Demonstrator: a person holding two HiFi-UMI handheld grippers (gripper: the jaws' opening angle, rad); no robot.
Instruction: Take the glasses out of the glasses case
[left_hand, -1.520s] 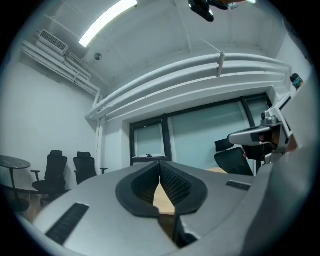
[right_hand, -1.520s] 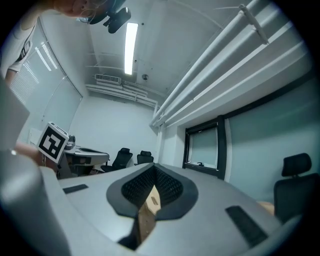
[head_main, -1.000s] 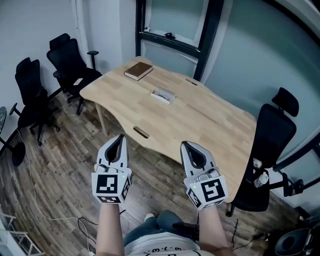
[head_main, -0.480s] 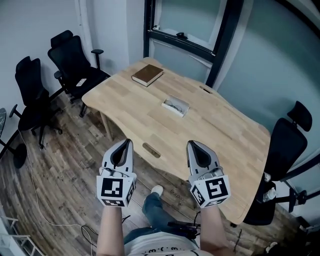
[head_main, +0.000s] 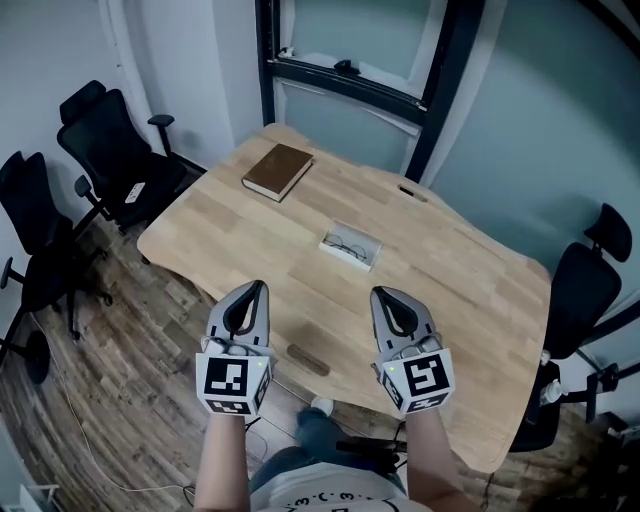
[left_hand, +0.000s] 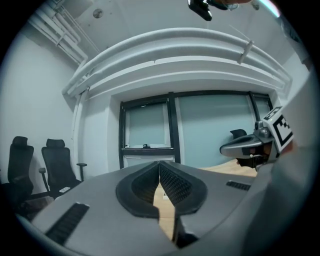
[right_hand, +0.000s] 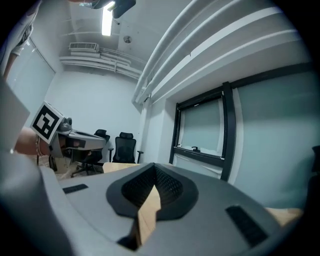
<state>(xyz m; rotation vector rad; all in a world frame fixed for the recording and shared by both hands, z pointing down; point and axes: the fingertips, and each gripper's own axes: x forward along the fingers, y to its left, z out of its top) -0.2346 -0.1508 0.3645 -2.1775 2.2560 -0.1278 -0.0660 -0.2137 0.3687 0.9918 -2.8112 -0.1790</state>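
Note:
An open white glasses case (head_main: 350, 246) lies in the middle of the light wooden table (head_main: 440, 290), and dark-framed glasses show inside it. My left gripper (head_main: 254, 288) and right gripper (head_main: 381, 294) hang side by side over the table's near edge, well short of the case, both pointing level toward it. The left gripper (left_hand: 159, 163) has its tips meeting with nothing between them. So does the right gripper (right_hand: 154, 165). Each gripper view catches the other one: the right gripper (left_hand: 250, 145) and the left gripper (right_hand: 80, 136).
A brown book (head_main: 277, 171) lies at the table's far left corner. Black office chairs (head_main: 110, 130) stand on the wood floor at the left, and another chair (head_main: 585, 290) at the right. A dark slot (head_main: 308, 360) sits in the tabletop between the grippers.
Both grippers have travelled forward from over the floor to over the table's near edge. The table and the case now lie closer. The jaws stayed shut.

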